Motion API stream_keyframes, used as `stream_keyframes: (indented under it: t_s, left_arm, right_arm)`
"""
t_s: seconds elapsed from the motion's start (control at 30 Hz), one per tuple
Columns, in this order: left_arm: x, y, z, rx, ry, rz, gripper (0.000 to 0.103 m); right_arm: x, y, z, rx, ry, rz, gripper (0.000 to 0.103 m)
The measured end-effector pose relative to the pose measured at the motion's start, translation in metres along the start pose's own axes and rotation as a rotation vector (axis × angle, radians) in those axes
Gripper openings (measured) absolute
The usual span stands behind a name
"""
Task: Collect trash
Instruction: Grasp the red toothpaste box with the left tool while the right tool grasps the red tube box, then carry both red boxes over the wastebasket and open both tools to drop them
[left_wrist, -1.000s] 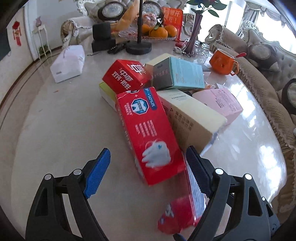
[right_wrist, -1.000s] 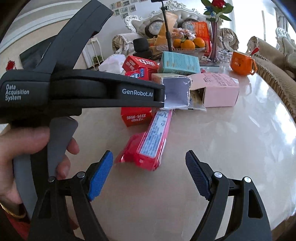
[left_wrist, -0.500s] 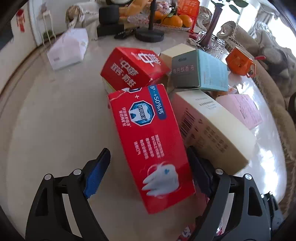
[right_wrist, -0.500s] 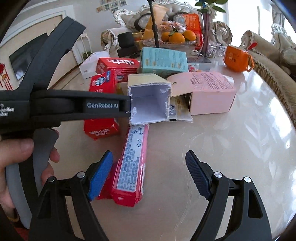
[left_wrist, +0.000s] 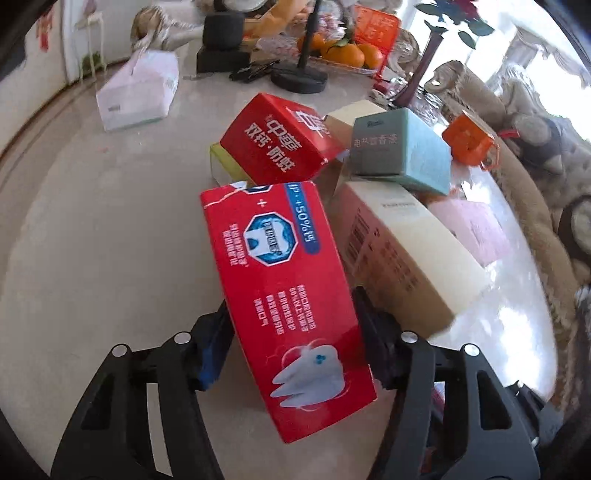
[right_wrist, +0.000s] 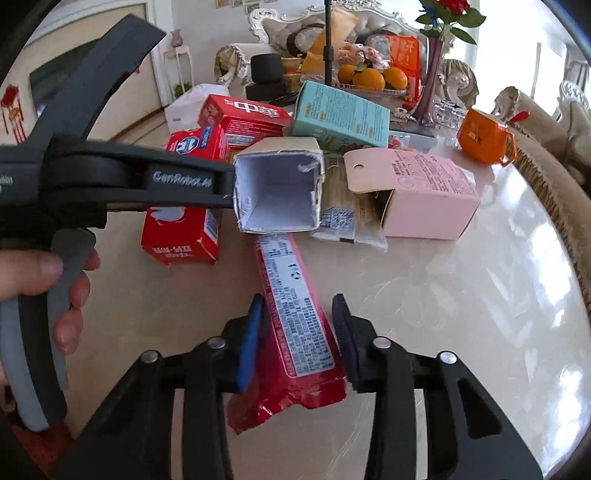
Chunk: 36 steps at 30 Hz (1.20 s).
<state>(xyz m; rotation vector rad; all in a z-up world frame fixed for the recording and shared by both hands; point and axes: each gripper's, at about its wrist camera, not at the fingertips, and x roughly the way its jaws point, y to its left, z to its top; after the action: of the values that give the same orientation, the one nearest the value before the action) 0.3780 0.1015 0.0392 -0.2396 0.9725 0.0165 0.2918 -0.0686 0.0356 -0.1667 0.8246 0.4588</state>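
My left gripper (left_wrist: 291, 339) is shut on a red toothpaste box (left_wrist: 280, 295) with a white tooth picture; its near end sits between the jaws. The same box (right_wrist: 184, 218) shows in the right wrist view under the left gripper's body (right_wrist: 110, 184). My right gripper (right_wrist: 297, 332) is shut on a long red snack wrapper (right_wrist: 291, 328) that lies on the marble table (right_wrist: 461, 314). A pile of empty boxes lies beyond: a second red box (left_wrist: 280, 142), a teal box (left_wrist: 402, 151), a cream box (left_wrist: 402, 254) with an open end (right_wrist: 279, 192), and a pink box (right_wrist: 424, 192).
A white tissue pack (left_wrist: 138, 92) lies at the far left. An orange mug (right_wrist: 484, 136), a purple vase (right_wrist: 430, 77), a fruit tray with oranges (right_wrist: 369, 77) and a black stand (left_wrist: 299, 77) stand at the back. The table's edge curves along the right.
Both grippers moved forward and closed: the left onto the red toothpaste box, the right onto the red wrapper. Both were open a second ago.
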Motion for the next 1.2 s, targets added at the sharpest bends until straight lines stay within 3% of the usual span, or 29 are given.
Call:
stream_keyframes:
  t_s: [0.13,0.33,0.6,0.8,0.9,1.0,1.2]
  left_arm:
    - [-0.019,0.001,-0.022,0.063,-0.026,0.000,0.059]
    - [-0.054,0.018,-0.072,0.063,-0.072,-0.073,0.059]
    - [-0.107,0.015,-0.134,0.086,-0.126,-0.150,0.059]
    - [-0.152,-0.007,-0.213,0.187,-0.142,-0.222,0.059]
    - [-0.161,-0.016,-0.262,0.215,-0.103,-0.269,0.059]
    - [-0.152,-0.028,-0.309,0.251,-0.026,-0.282,0.059]
    - [-0.073,-0.049,-0.374,0.324,0.161,-0.205,0.059]
  right_arm:
    - [-0.014,-0.002,-0.014,0.014,-0.004,0.079,0.033]
    - [-0.048,-0.017,-0.053,0.156,-0.029,0.294,0.031]
    - [-0.101,-0.031,-0.082,0.274,-0.106,0.431,0.031]
    - [-0.166,-0.026,-0.142,0.256,-0.141,0.473,0.031]
    - [-0.179,-0.025,-0.180,0.275,-0.100,0.492,0.031]
    - [-0.174,-0.022,-0.216,0.298,-0.025,0.457,0.031]
    - [-0.095,-0.026,-0.271,0.392,0.212,0.332,0.031]
